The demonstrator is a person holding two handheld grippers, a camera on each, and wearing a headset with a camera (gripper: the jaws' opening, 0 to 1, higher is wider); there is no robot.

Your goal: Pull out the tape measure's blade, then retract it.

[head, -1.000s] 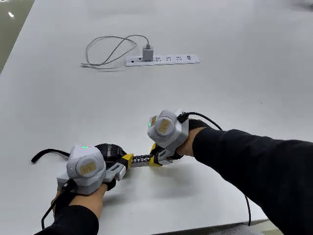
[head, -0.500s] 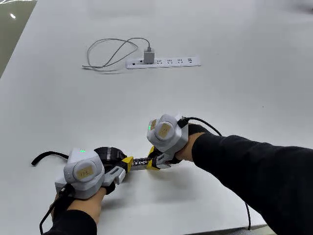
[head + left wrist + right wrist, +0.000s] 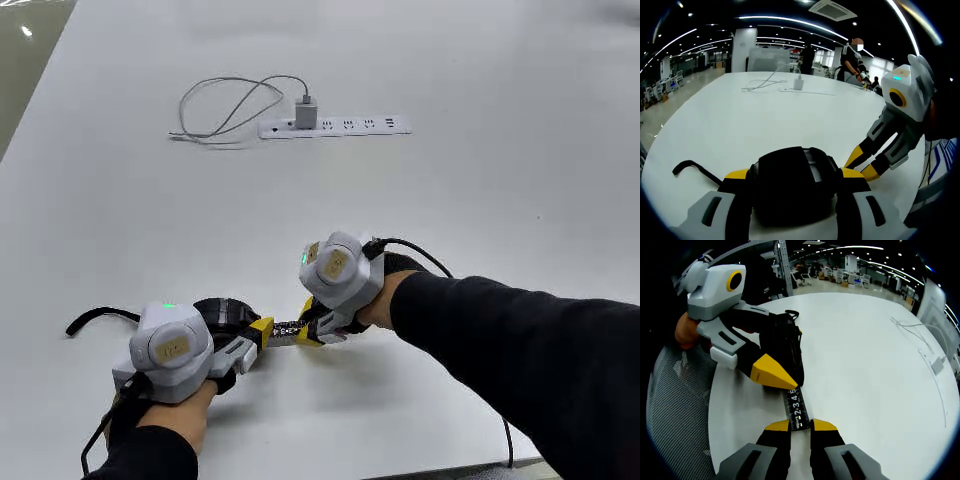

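We hold a chunky black tape measure point(image 3: 790, 192) with both yellow-tipped grippers.
Our left gripper point(image 3: 795, 173) is clamped around the case. The right gripper point(image 3: 801, 426) is closed on the tip of the short numbered blade point(image 3: 795, 404), which runs straight ahead of its jaws to the case just beyond. A black strap point(image 3: 692, 167) trails left of the left gripper.

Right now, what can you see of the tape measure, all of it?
The tape measure has a chunky black case, plastic or rubber by its look, lying on the white table. The left gripper clamps the case between its yellow-tipped fingers. A short length of dark blade with pale numerals is out, its end pinched by the right gripper. A black strap trails from the case across the table.
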